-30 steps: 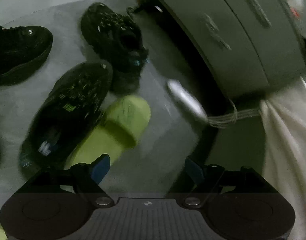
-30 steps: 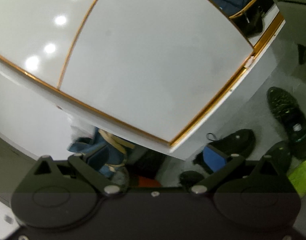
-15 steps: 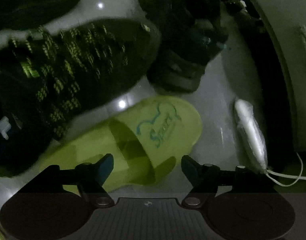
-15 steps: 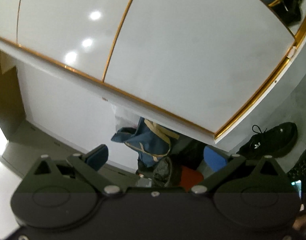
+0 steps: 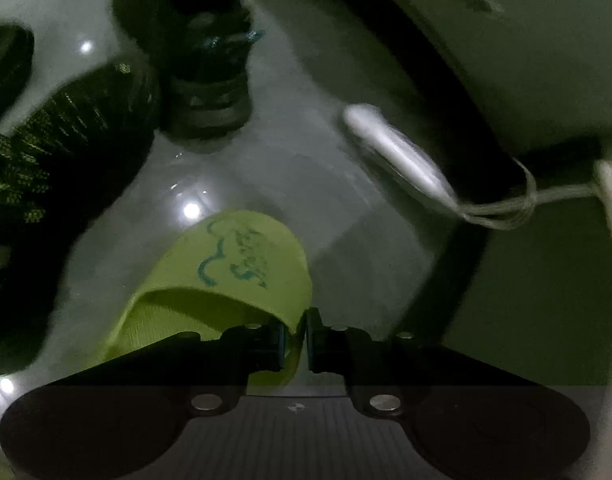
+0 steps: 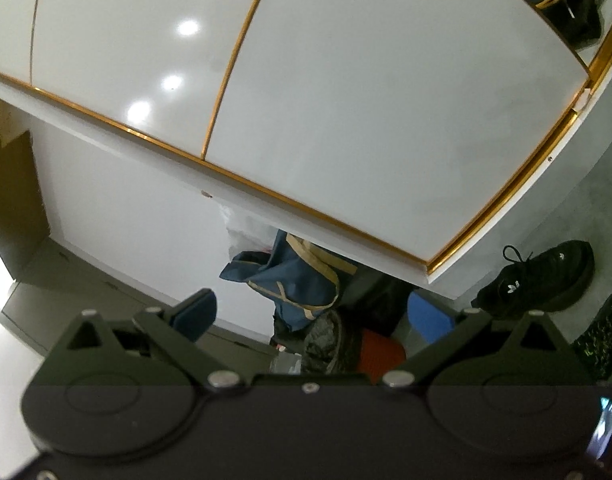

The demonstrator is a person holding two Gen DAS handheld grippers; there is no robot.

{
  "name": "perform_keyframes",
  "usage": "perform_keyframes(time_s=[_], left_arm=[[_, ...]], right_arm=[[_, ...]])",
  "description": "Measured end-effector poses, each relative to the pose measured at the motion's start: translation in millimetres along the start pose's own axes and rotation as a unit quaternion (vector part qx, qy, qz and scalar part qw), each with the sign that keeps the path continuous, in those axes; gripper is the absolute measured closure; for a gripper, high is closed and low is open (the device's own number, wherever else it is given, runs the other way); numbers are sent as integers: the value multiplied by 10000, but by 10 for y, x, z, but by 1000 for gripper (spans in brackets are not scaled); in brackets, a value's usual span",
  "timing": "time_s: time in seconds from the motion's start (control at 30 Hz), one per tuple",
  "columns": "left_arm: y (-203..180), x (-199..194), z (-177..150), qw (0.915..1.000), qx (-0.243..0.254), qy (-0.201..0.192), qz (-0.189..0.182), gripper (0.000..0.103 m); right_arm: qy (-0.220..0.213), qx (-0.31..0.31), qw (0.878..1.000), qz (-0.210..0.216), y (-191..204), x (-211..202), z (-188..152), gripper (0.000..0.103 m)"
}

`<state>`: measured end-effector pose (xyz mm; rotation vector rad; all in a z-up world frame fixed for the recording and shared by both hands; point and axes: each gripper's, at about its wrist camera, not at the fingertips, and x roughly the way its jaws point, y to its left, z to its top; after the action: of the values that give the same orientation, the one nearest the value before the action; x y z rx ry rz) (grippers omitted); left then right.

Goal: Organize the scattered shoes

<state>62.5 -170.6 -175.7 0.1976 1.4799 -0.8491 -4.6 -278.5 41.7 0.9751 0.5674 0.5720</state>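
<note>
In the left wrist view my left gripper (image 5: 294, 334) is shut on the strap edge of a lime-green slipper (image 5: 229, 276) with a teal print, held just over the glossy floor. A black sneaker with green flecks (image 5: 61, 152) lies to its left, and another dark sneaker (image 5: 201, 60) sits behind it. In the right wrist view my right gripper (image 6: 312, 316) hangs open and holds nothing, pointed at a white cabinet. A black lace-up sneaker (image 6: 538, 280) rests on the floor at the right of that view.
A grey drawer unit (image 5: 506, 40) fills the upper right of the left view, with a white corded object (image 5: 398, 156) on the floor before it. The white gold-trimmed cabinet (image 6: 346, 100) overhangs a blue bag (image 6: 293, 280) and an orange item (image 6: 382, 354).
My left gripper has gone from open above the green slipper to shut on its strap edge. The right gripper's view has swung left along the cabinet, still open.
</note>
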Motion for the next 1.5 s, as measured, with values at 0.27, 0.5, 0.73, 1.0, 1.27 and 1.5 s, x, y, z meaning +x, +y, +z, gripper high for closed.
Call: perform_keyframes(time_s=[0.27,0.5,0.73,1.0,1.27,1.5], left_arm=[[304,-787,-382,9923,918,440,707,94],[975,-899,-726,9933,544,614,815,90],[1006,-1272,-986,9985,297,50,-452,89],[1532,-1456,-1220,9908,-495,-1010,-756,93],[1735,-1238,-1237,9948,-646,-770,152,93],[1645,-1671,-1136,9849,-1488,-879,41,75]], right_arm=[[79,-28,10000,-41,10,47,-44,0],[13,-25,10000,-68,9,30,-39,0],[44,-18,10000,-51,2,54,-38,0],[27,105,9999,-38,-26,11,-7,0],[-118,433,9988,-202,-193,-69,145,0],[219,980,9929,645,-211,-493,711,0]])
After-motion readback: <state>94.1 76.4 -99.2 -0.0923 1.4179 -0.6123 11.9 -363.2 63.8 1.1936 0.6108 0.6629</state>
